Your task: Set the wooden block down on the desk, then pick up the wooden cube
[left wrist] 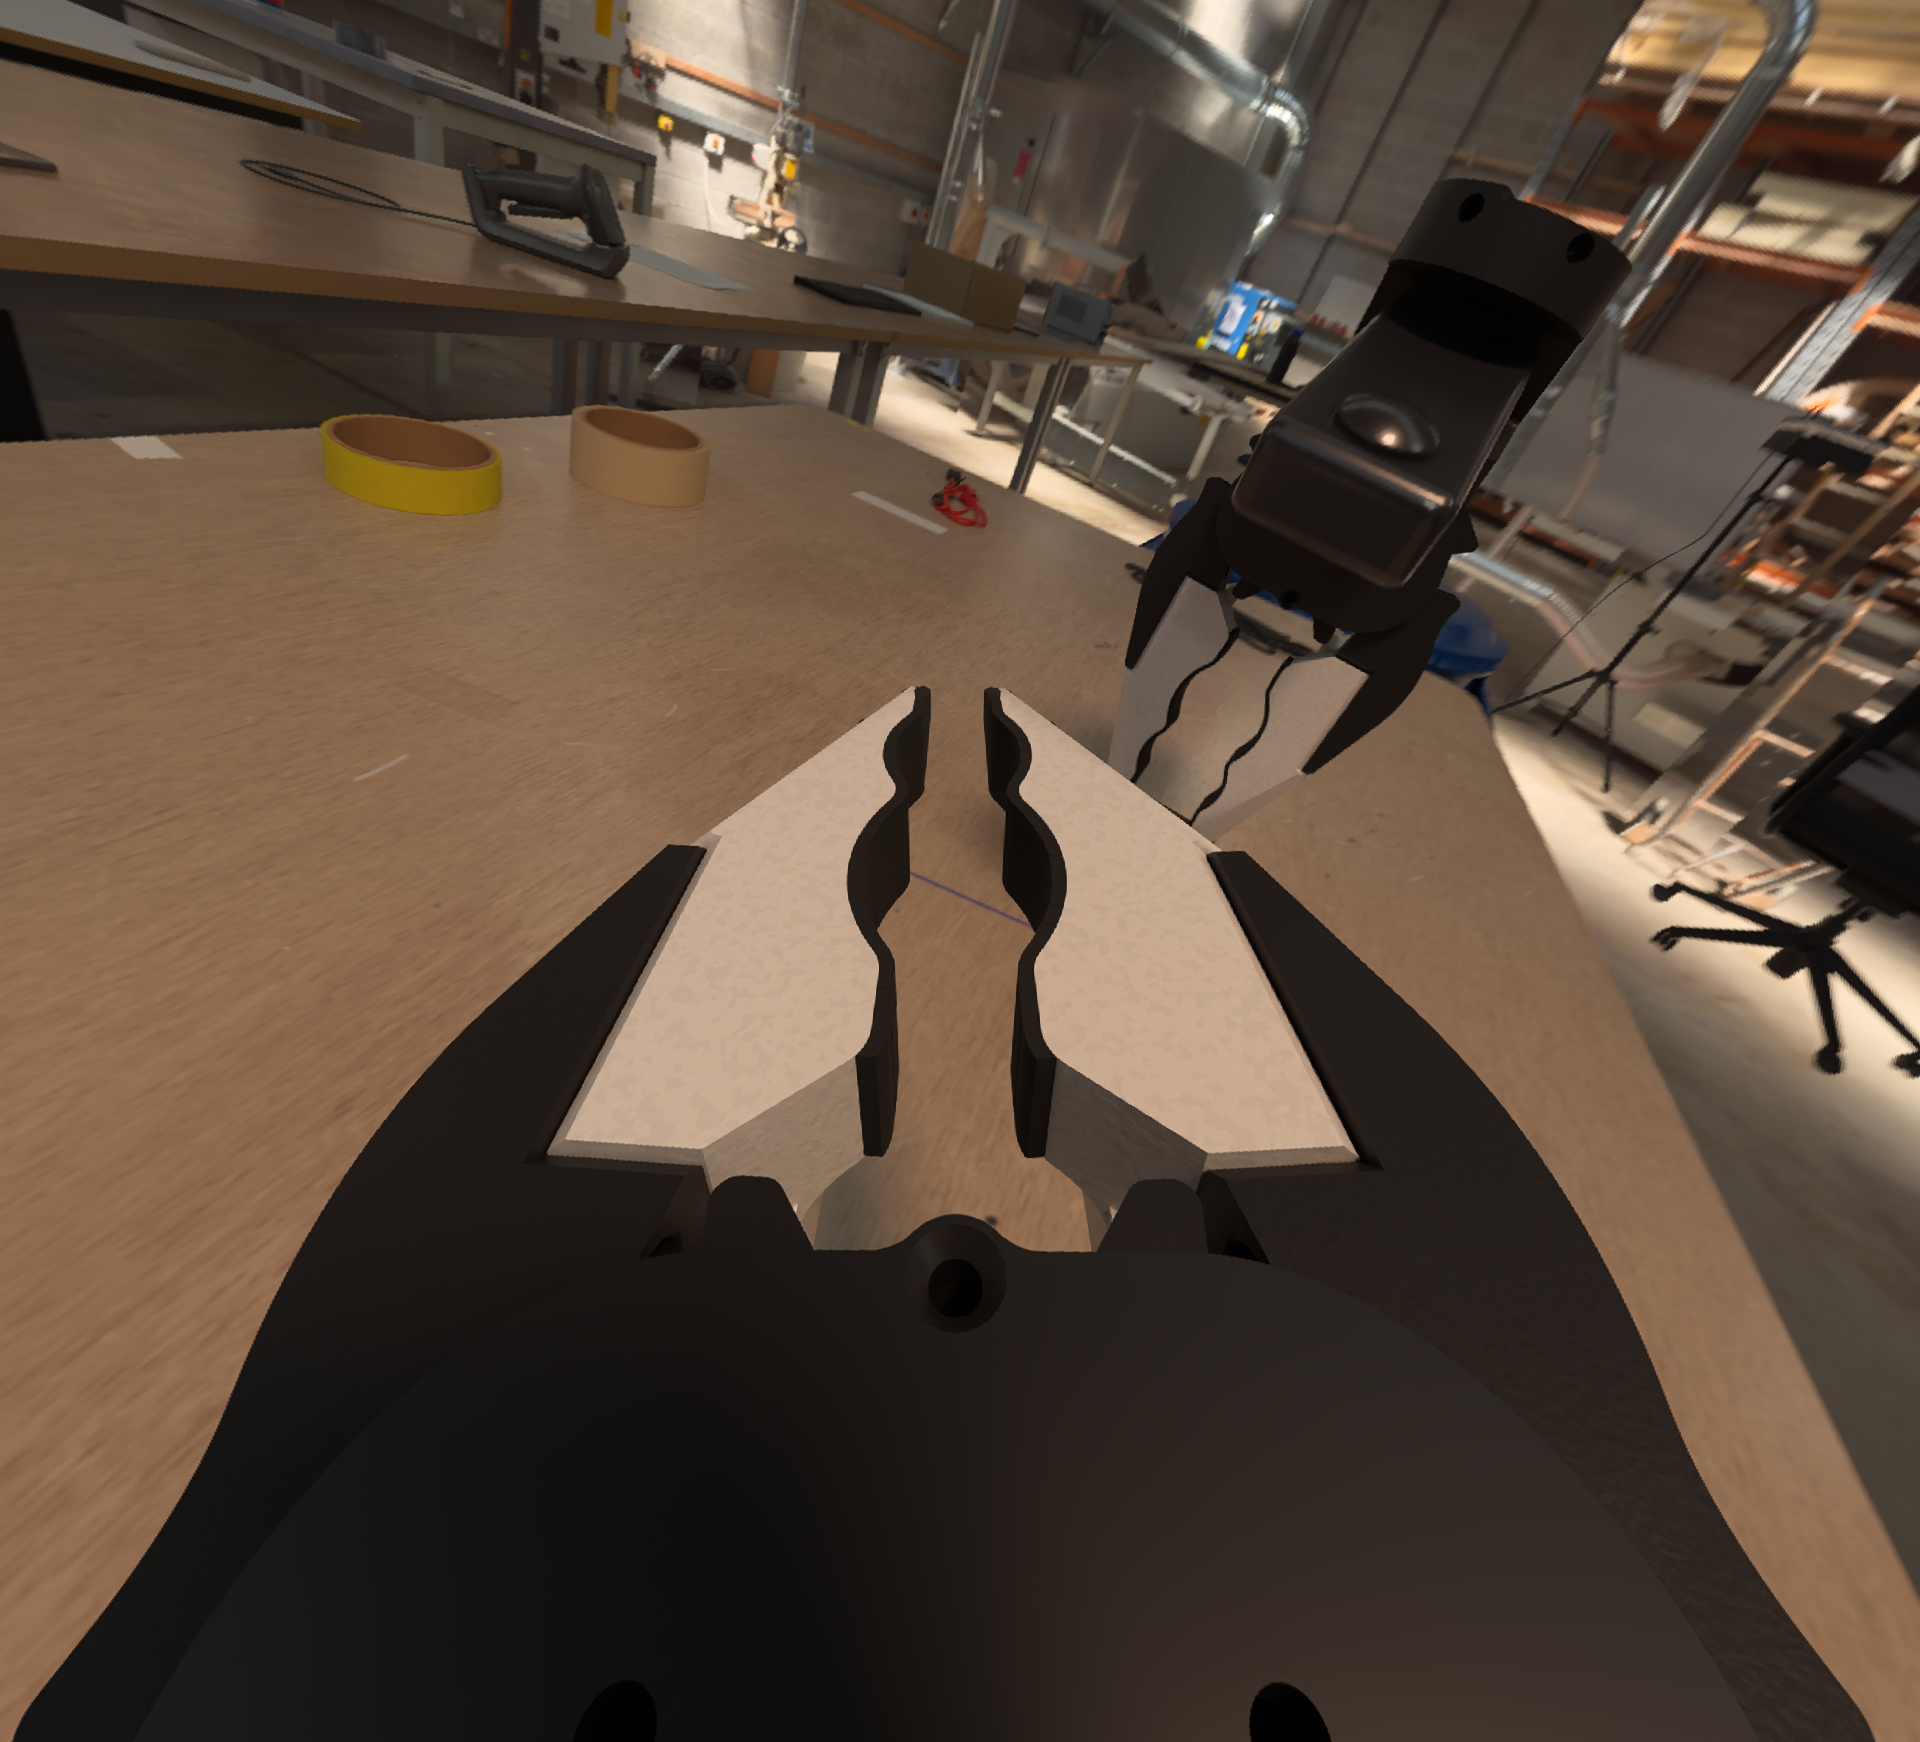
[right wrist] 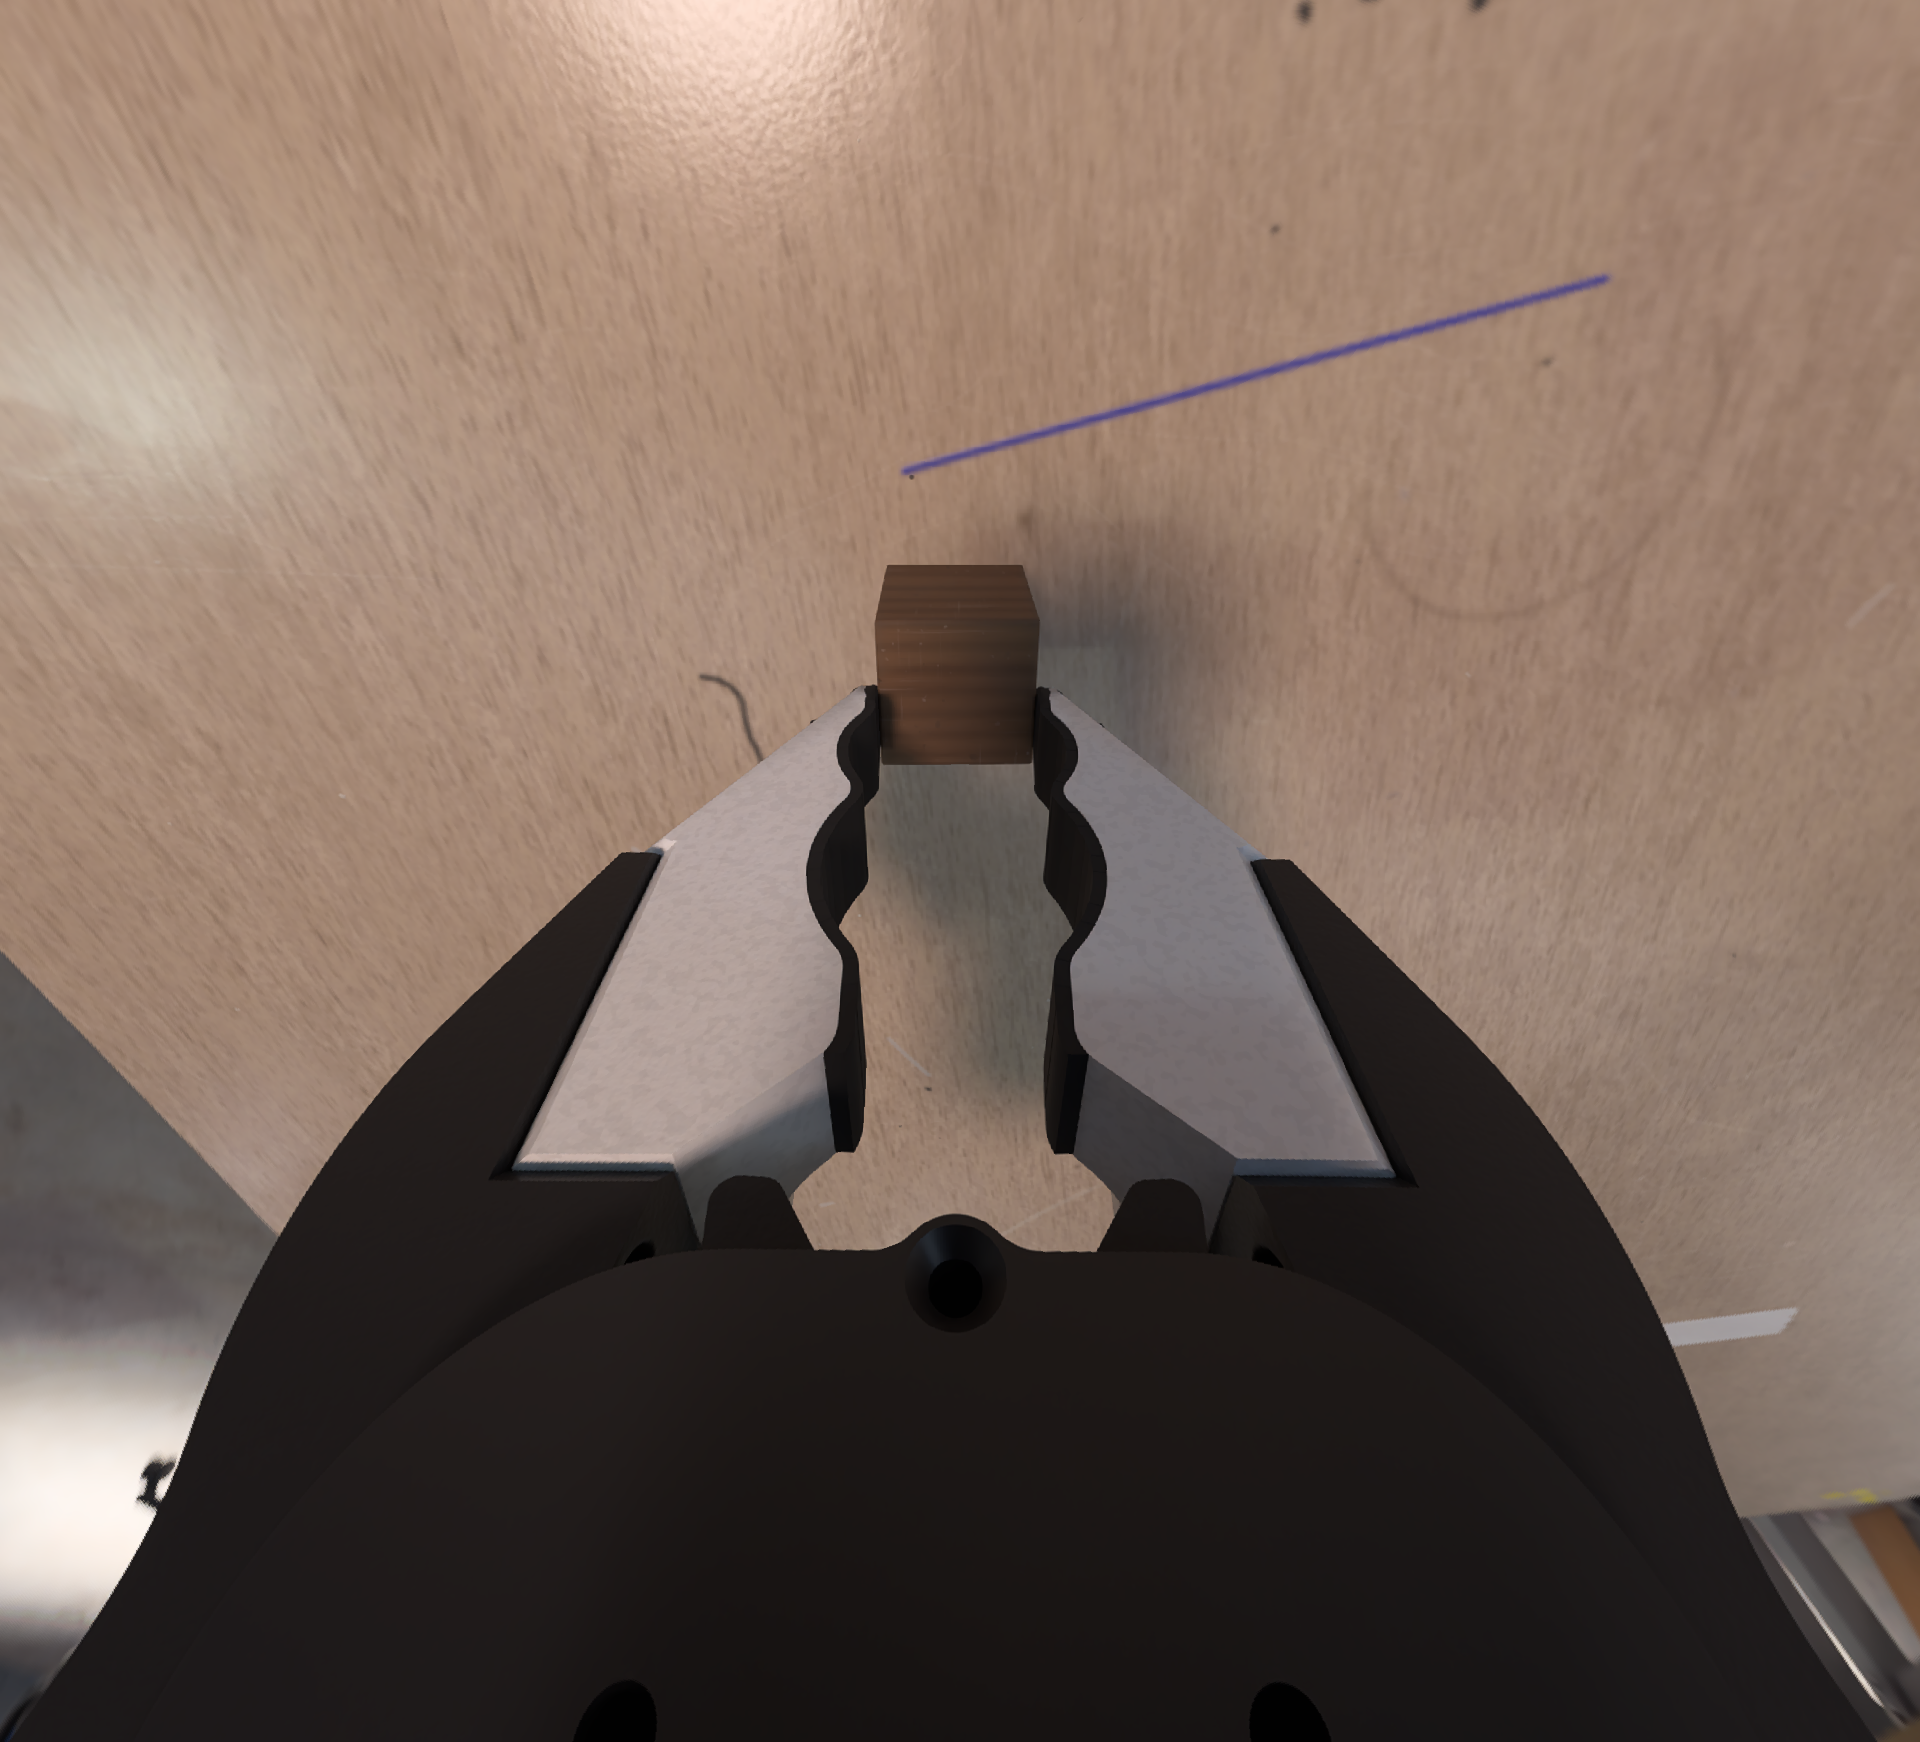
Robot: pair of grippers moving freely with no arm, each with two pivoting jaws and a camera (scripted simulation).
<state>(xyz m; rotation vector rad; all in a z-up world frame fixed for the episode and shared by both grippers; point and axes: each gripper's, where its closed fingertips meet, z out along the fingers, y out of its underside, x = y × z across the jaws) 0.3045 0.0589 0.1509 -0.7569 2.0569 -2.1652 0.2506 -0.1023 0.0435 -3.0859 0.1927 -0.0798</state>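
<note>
In the right wrist view our right gripper (right wrist: 957,724) pinches a small dark wooden block (right wrist: 956,666) at the centre of the frame, both fingertips pressed against its side faces, the rest of it jutting beyond the tips above the pale desk (right wrist: 416,342). A blue line (right wrist: 1252,376) is drawn on the desk, above the block in the frame. Whether the block touches the surface we cannot tell, though a shadow lies close around it. In the left wrist view our left gripper (left wrist: 957,710) points across the desk with a narrow gap between its fingers and nothing in it; two tape rolls, yellow (left wrist: 411,463) and beige (left wrist: 639,454), sit at upper left. We should lower the block flat, then spread the fingers evenly so that neither pad drags it. The wooden cube is not in view, so we would need to find it afterwards.
</note>
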